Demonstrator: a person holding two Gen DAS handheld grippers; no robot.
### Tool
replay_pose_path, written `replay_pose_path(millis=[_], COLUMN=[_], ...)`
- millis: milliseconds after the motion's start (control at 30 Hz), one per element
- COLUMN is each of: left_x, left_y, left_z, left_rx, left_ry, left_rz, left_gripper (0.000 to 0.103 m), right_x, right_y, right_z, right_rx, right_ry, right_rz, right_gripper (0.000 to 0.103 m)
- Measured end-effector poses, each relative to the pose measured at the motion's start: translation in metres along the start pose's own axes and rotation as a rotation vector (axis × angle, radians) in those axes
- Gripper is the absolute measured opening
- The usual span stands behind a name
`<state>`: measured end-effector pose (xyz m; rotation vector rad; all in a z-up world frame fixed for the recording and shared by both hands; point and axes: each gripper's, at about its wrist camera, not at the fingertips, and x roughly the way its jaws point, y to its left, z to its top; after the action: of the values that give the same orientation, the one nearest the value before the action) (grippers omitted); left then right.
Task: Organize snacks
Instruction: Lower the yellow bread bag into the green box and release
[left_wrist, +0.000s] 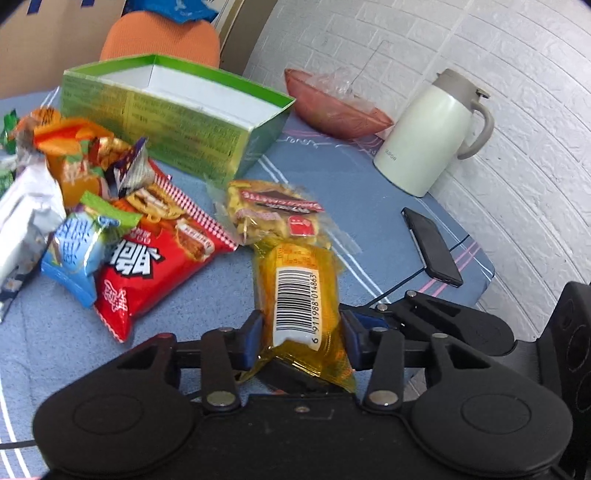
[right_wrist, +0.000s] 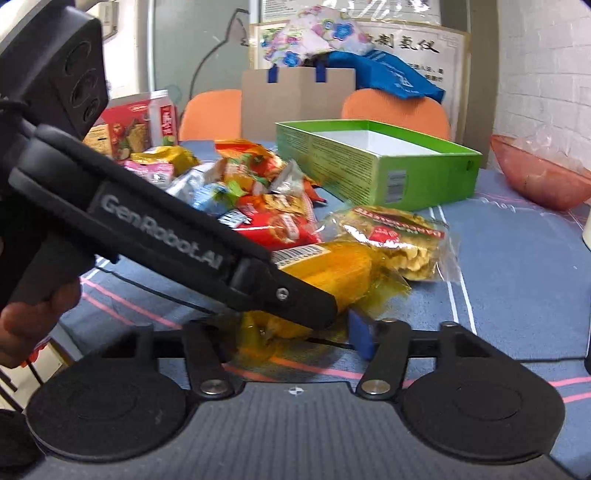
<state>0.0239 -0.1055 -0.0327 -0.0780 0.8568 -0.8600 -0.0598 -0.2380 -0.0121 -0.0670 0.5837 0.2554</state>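
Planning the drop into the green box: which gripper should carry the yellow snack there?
Left. The left gripper already clamps the yellow snack pack, with the open green box ahead of it. The right gripper looks empty, its view blocked by the left one.

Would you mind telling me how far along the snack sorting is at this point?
Nothing looks sorted yet: the green box shows only bare white floor. In hand: the left gripper clamps a yellow barcoded packet. Left: the snack pile and the clear cracker pack on the table.
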Motion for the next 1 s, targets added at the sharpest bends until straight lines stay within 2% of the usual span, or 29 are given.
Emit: replay_pose_path(millis=[267,533,733,1000], left_x=[-0.03,-0.021,0.011,0.053], left_y=[-0.016,-0.009,0.013,0.04], left_z=[0.02,0.072,0.117,0.16], left_rx=[0.062,0.09,0.057,-0.009], left_ry=[-0.106,-0.205,-0.211,-0.184], left_rz=[-0.011,0.004,-0.01,-0.026], left_gripper=[0.042,0.042,0.042,0.042], right_x=[-0.023,0.0,0.039,0.083], right_y=[-0.002,-0.027,-0.058,-0.092], right_z=[0.026,0.066,0.093,0.113], right_rx=[-0.068,-0.087,-0.08,-0.037], right_ry=[-0.098,-0.206,-0.23,-0.199], right_rz=[-0.002,-0.035,-0.055,-0.057], right_gripper=[0.091,0.09,0.09,0.09])
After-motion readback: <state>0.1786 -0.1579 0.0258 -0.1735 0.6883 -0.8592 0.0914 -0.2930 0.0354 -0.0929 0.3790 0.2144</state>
